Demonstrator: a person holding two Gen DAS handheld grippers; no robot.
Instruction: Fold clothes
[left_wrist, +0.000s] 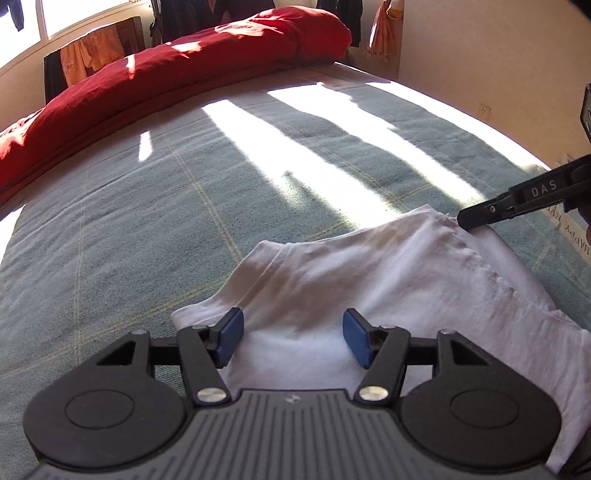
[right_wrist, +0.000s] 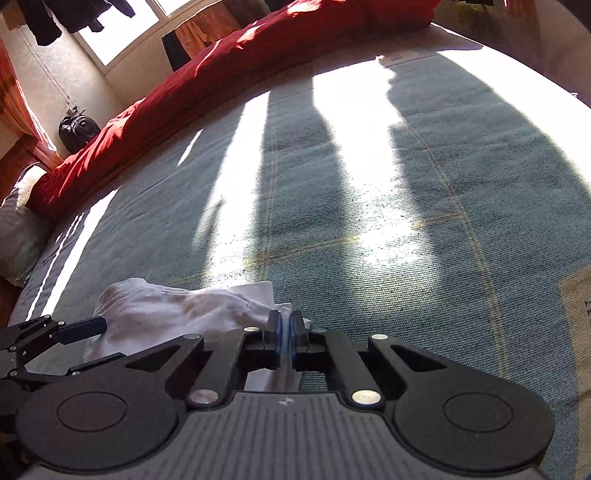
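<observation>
A white T-shirt lies partly folded on a bed, at the lower centre and right of the left wrist view. Its thin, soft knit is rumpled, with a ribbed hem band and a puckered seam running diagonally.

The left tongs hover with their jaws wide apart just above the near edge of the shirt, the blue pads gripping nothing. The right tongs are pinched shut on a fold of the shirt's far corner; white cloth shows squeezed between the pads at lower centre of the right wrist view. In the left wrist view they enter from the right edge, tip on the shirt's upper right corner.

Likely risks: only one corner is held, so lifting now would probably drag the shirt into a lopsided heap and undo the fold. The pinch looks shallow, so the limp cloth could slip free. If the left tongs close where they are, they may catch several layers, or the bed cover beneath.

The bed cover is a coarse, blue-green woven fabric crossed by thin pale lines, striped with hard sunlight and long shadows. A bulky red duvet with deep soft creases lies along the far side of the bed, across the top of both views. Clothes hang near a bright window at upper left.
</observation>
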